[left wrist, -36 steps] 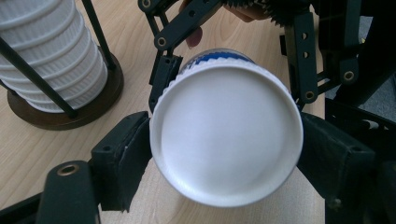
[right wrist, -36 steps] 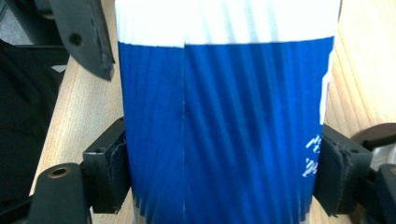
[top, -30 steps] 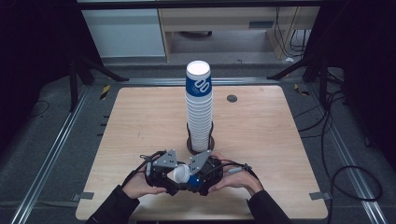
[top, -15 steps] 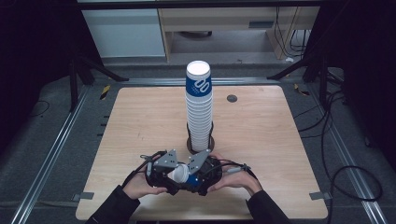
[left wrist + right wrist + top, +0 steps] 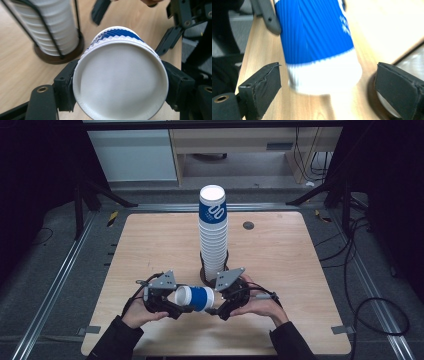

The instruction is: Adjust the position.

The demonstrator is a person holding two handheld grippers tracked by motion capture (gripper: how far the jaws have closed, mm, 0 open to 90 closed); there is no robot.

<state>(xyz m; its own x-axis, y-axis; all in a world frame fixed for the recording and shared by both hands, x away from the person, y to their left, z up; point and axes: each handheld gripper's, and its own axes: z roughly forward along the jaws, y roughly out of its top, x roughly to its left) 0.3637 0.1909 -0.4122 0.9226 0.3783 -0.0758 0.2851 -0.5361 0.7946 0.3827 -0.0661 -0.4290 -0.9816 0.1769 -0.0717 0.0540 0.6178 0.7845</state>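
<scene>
A blue and white paper cup (image 5: 196, 298) lies level just above the table's near edge, between both grippers. My left gripper (image 5: 181, 306) is shut on it: in the left gripper view the two black jaws press on either side of the cup's (image 5: 120, 75) white end. My right gripper (image 5: 216, 309) is open. Its jaws have just been opening, and the cup's (image 5: 317, 42) other end sits between the pads (image 5: 262, 87) with a gap on each side. A tall stack of cups (image 5: 213, 232) stands in a black wire holder (image 5: 204, 274) right behind the hands.
The wooden table (image 5: 300, 270) has bare room left and right of the stack. A small dark round disc (image 5: 248, 225) lies at the back right. Metal rails and cables run along both sides of the table.
The two grippers, close together before, have drawn apart and risen slightly. The cup now shows between them, and the right jaws have let go of it.
</scene>
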